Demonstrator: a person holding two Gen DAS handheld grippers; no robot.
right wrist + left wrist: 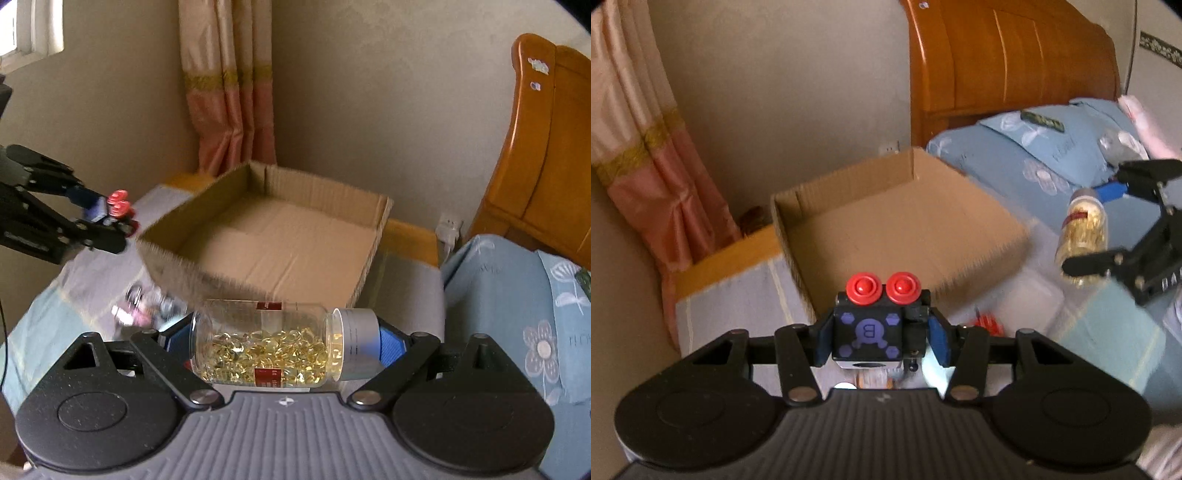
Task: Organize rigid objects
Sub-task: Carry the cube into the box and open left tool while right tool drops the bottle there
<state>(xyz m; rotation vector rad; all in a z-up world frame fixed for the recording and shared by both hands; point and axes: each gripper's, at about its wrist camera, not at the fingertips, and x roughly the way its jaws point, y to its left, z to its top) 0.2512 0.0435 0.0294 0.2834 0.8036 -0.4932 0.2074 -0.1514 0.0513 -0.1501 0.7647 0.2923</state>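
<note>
Nearest the right wrist camera, the right tool (284, 345) is clamped end to end on a clear capsule bottle (273, 345), one blue pad against its base and the other against its grey cap (360, 345). The bottle lies sideways in the grip, its yellow capsules pooled along the lower wall, and it is held in the air just short of the near wall of the cardboard box (373, 236).

In the left wrist view, the left tool (879, 341) is closed on a black toy block (868, 338) printed with purple marks and topped by two red studs (882, 288). The pads press its two sides, a hold that suits its flat faces. It too hangs just before the box's near wall.

Both loads appear lined up for the box, which reads as the collecting place for the loose hard items. Its floor shows bare cardboard in both views, so the sorting seems to be at an early stage.

Small items (147, 302) lie blurred on the cloth-covered counter (731, 295) beside the box's near corner; what they are cannot be told.

Beyond the box, to its far side, stand a pink curtain (232, 110) and a plain wall. To the box's right lies a bed with blue flowered bedding (1034, 147) and a wooden headboard (1015, 59).
</note>
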